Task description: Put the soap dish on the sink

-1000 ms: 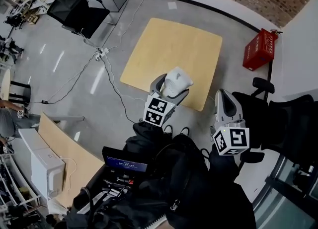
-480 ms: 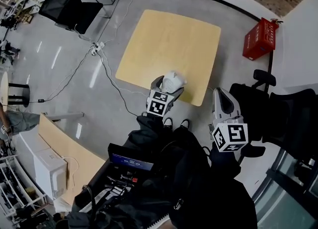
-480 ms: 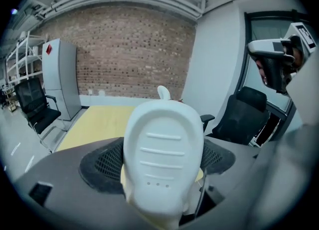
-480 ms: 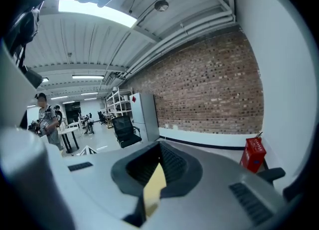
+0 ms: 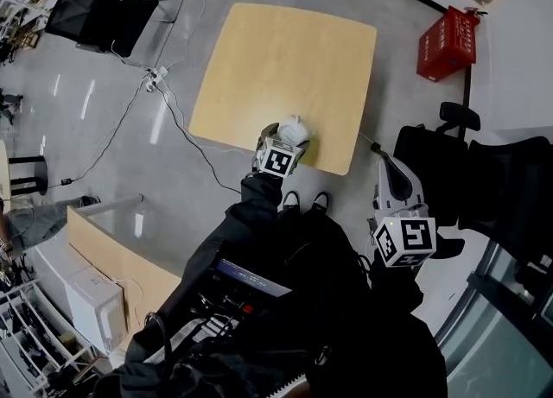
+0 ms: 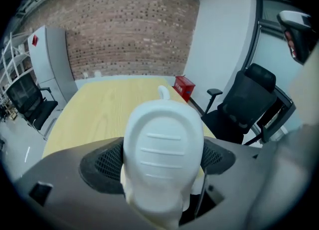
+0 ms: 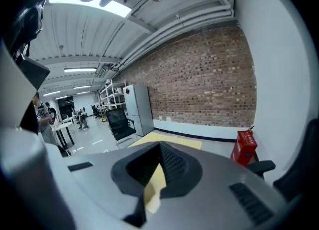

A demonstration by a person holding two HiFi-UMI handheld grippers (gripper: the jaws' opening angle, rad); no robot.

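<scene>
- The white soap dish is pinched between the jaws of the left gripper, above the near edge of the wooden table.
- The right gripper has its jaws pressed together with nothing between them, beside a black chair.

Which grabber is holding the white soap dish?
The left gripper: its jaws clamp the white soap dish over the wooden table's near edge. The right gripper is off to the side, jaws together, holding nothing.
</scene>
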